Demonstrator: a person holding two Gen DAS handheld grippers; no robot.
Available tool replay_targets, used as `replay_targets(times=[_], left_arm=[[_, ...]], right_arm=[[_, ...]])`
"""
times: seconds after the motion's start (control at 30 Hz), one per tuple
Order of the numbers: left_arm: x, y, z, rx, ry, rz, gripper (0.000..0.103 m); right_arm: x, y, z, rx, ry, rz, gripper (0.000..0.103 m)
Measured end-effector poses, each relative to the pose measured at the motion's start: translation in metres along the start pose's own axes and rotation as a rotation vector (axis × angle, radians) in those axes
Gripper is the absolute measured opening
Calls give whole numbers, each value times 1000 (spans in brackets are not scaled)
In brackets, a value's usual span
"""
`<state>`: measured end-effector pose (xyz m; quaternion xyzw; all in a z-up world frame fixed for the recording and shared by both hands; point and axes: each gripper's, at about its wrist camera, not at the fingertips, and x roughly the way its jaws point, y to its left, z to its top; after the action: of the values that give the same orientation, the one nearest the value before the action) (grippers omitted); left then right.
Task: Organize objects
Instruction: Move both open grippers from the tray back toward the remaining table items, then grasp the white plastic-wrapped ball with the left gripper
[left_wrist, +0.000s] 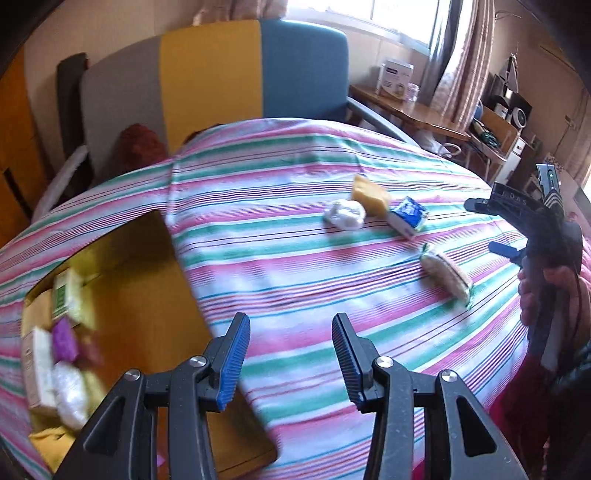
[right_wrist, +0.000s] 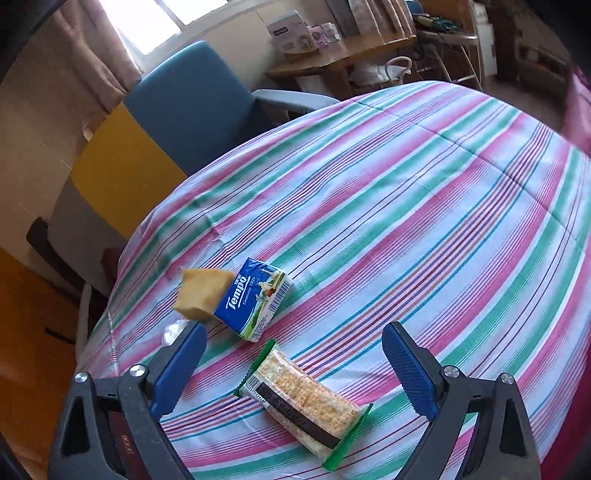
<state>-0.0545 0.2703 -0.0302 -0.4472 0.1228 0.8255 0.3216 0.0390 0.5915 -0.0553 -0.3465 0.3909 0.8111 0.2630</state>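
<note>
Your right gripper (right_wrist: 291, 365) stands spread wide and empty; the cracker packet (right_wrist: 303, 406) lies flat on the striped cloth (right_wrist: 424, 221) between its fingers, touching neither. Just beyond sit the Tempo tissue pack (right_wrist: 255, 299) and the yellow sponge (right_wrist: 201, 295), touching each other. Your left gripper (left_wrist: 290, 354) is likewise parted and empty, with the cardboard box (left_wrist: 147, 295) of collected items to its left.

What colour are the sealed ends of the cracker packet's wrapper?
Green, on the clear plastic cracker packet lying on the striped cloth; the right wrist view shows it best.
</note>
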Motion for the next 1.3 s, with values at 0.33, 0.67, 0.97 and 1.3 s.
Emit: replay_targets(times=[0.33, 0.67, 0.97, 1.3], left_arm=[[79, -13, 51, -149, 105, -149, 47], [150, -24, 110, -199, 93, -140, 53], [192, -39, 107, -99, 133, -81, 37], [143, -30, 44, -61, 174, -84, 36]], right_arm=[[0, 2, -1, 9, 28, 61, 98], [0, -7, 2, 74, 35, 123, 98], [7, -1, 0, 47, 53, 122, 98], [11, 7, -3, -15, 76, 89, 98]])
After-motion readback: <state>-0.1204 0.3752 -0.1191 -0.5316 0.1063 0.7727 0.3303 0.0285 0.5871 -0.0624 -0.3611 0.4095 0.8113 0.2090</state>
